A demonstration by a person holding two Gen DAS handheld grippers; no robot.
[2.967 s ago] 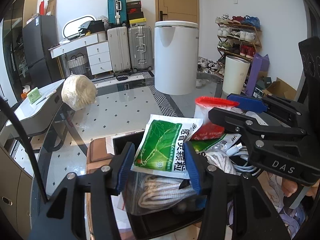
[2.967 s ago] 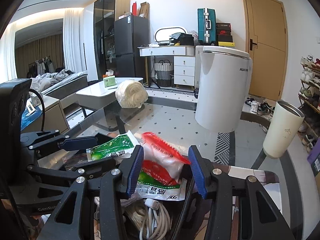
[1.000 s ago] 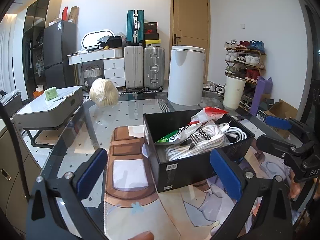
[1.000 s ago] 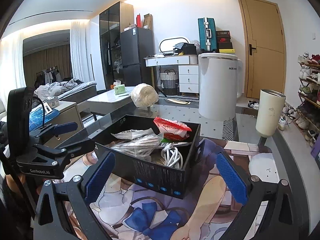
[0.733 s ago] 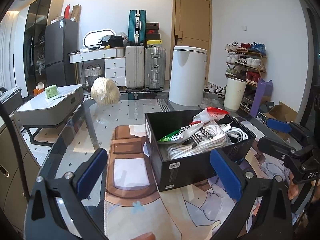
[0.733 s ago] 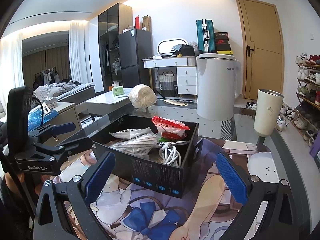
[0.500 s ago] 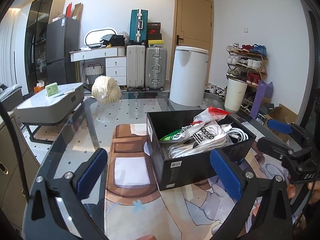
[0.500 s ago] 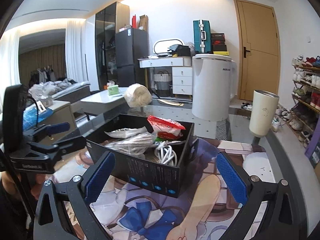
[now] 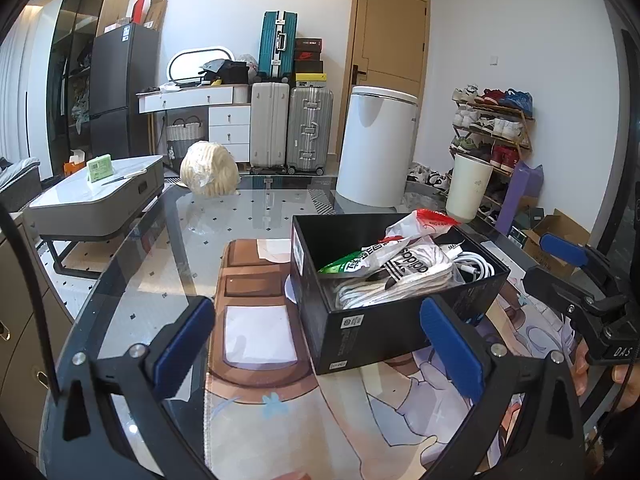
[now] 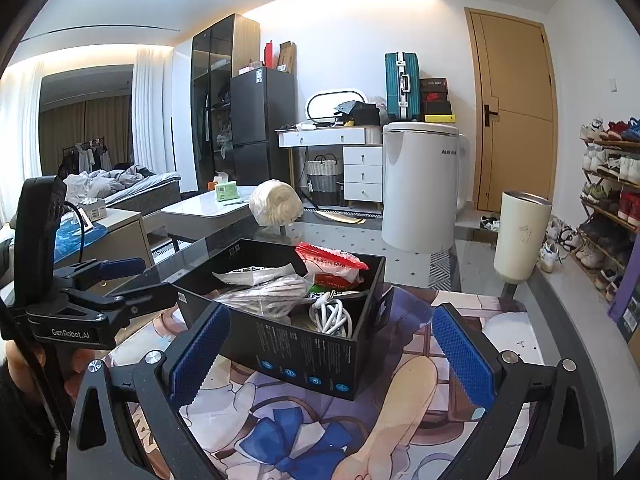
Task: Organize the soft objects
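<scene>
On the glass bench [image 9: 172, 240] sits a printed mat [image 10: 404, 396], and on it stands the black box [image 9: 384, 328], at about one o'clock from our left gripper [image 9: 318, 344] and at eleven o'clock from our right gripper [image 10: 332, 354]. We hold both pairs of fingers spread wide and released, grasping nothing, their blue pads short of the box. Inside the box lie the soft things: a green sachet [image 9: 340, 267], a clear bag with black lettering [image 9: 408, 270], a red-topped packet [image 10: 330, 262] and a coiled white cable [image 10: 332, 314]. Toward twelve o'clock, well apart from the box, a cream bundle [image 9: 209, 168] rests near the far edge of the bench. At two o'clock in the right view stands a cream tumbler [image 10: 520, 236], with a white bin [image 10: 420, 184] just beside it.
</scene>
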